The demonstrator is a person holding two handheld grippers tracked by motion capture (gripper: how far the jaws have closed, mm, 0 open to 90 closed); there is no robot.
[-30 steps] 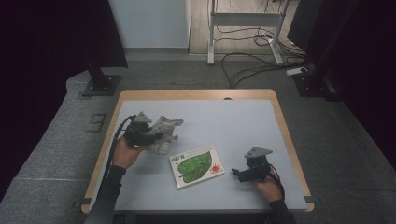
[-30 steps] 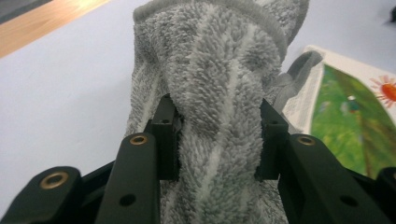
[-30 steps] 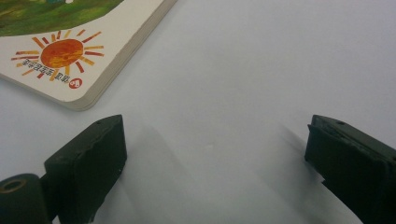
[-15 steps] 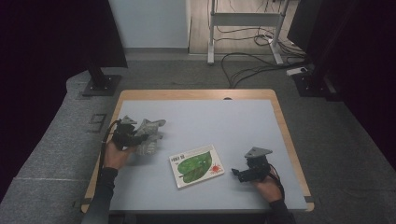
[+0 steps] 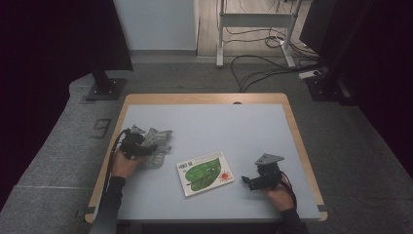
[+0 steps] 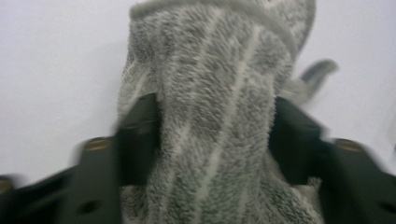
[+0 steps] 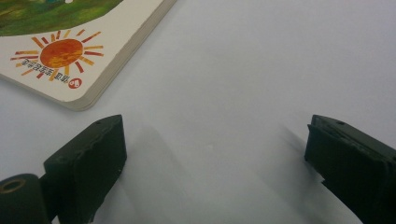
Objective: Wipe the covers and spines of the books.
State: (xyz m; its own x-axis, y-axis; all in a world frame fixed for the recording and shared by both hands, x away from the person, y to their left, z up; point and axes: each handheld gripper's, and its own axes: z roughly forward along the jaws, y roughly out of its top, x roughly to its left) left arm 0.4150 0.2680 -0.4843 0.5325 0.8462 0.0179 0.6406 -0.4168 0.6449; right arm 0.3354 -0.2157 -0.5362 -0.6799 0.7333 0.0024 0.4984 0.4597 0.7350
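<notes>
A grey striped towel [image 5: 159, 146] lies bunched on the blue-grey table [image 5: 219, 122] near its left edge. My left gripper [image 5: 147, 146] is low over it. In the left gripper view the towel [image 6: 215, 70] runs up between the two black jaws of the left gripper [image 6: 212, 135]; they have just been opening and now stand apart on either side of the cloth. A picture book [image 5: 204, 173] with a green leaf and a red sun lies flat at the front middle. Right of it, my right gripper [image 5: 246, 181] rests open with nothing between its jaws. In the right gripper view, the book's corner [image 7: 70, 42] lies ahead and left of the right gripper [image 7: 215, 140].
The table has a wooden rim [image 5: 297, 141]. On the floor behind it are a metal frame [image 5: 253, 29], loose cables [image 5: 263, 68] and two black stands [image 5: 104, 83].
My left hand has moved left and down to the table with the towel, and its jaws have parted. The right hand and the book have not moved.
</notes>
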